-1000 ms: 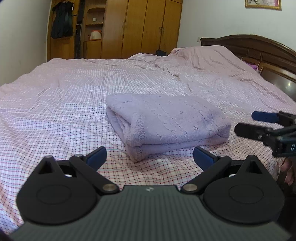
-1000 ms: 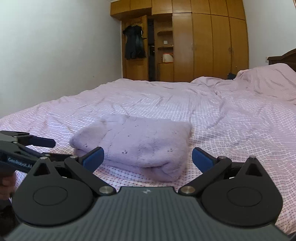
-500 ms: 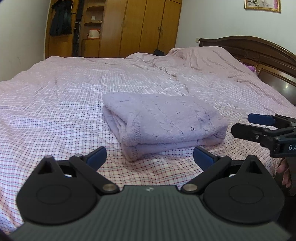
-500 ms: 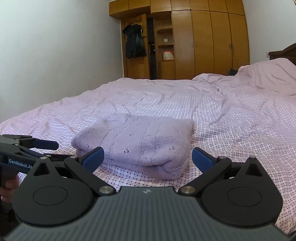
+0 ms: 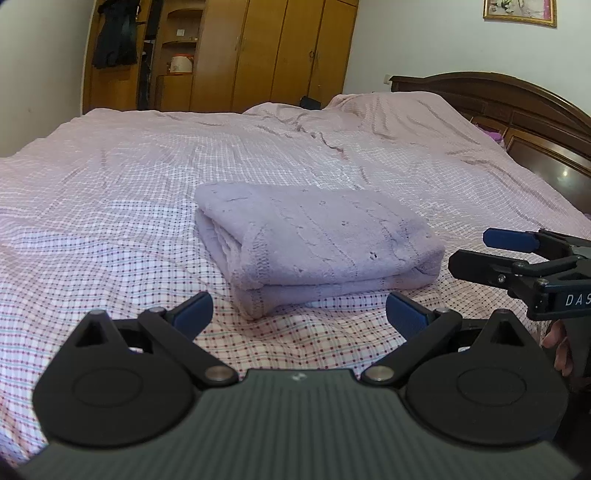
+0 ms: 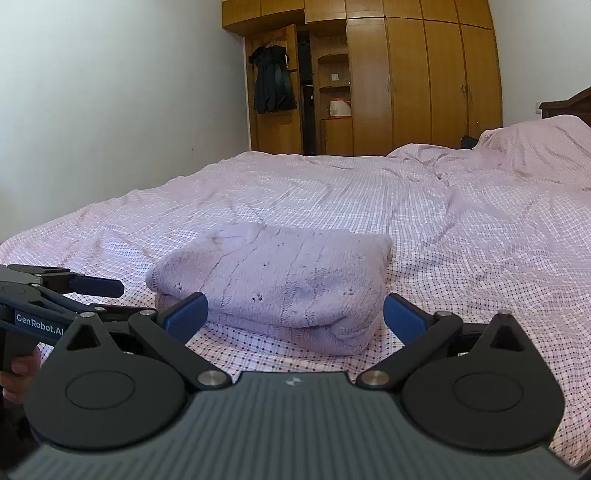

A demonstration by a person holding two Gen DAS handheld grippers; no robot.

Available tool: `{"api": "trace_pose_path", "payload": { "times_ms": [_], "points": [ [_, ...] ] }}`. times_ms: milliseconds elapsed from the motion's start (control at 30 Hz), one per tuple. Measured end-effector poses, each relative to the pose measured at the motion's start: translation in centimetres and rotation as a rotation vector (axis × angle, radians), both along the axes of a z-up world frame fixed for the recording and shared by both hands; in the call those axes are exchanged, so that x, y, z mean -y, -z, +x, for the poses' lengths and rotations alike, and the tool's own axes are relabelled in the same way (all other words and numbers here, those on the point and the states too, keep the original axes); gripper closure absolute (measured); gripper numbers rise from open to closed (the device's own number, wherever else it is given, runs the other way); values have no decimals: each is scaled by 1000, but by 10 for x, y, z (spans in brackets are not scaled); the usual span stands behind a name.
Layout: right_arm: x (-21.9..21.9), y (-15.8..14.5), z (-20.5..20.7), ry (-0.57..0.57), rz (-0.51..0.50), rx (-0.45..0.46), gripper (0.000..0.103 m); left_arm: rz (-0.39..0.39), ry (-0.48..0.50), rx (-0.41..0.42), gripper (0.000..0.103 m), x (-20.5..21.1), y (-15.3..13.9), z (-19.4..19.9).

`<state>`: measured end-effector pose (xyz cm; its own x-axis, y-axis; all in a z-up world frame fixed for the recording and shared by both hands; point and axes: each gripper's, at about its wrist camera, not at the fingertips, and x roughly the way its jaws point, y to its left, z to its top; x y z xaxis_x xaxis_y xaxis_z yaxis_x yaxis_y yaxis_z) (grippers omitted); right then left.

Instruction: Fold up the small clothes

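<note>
Left wrist view drifted slightly; both hand-held grippers [image 5: 299,314] [image 6: 293,317] stay spread, sweater [image 5: 317,243] folded.

- The right gripper [image 5: 476,254], black with blue fingertip pads, is cut off by the left wrist view's right edge; its white lettering stops at "DAS".
- The hand [image 5: 557,349] holding it shows only fingertips.
- The left gripper [image 6: 118,295] runs off the right wrist view's left edge; its label ends at "GenRobot.AI".
- The folded lilac knitted garment [image 5: 314,247] hides its own inner layers and underside.
- The gold-framed picture [image 5: 519,11] is cropped at the top.
- The dark wooden headboard [image 5: 517,107] leaves the frame on the right.
- The small pale container [image 6: 339,108] on the wardrobe shelf is too small to identify.
</note>
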<state>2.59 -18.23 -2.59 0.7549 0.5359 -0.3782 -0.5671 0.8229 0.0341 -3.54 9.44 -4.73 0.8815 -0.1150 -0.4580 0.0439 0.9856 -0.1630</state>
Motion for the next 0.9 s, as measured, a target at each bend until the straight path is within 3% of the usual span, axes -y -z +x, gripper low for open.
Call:
{"api": "trace_pose_path", "payload": {
  "times_ms": [900],
  "points": [
    [-4, 5, 7, -10, -13, -24, 0, -23, 12, -6, 1, 0, -2, 0]
  ]
}}
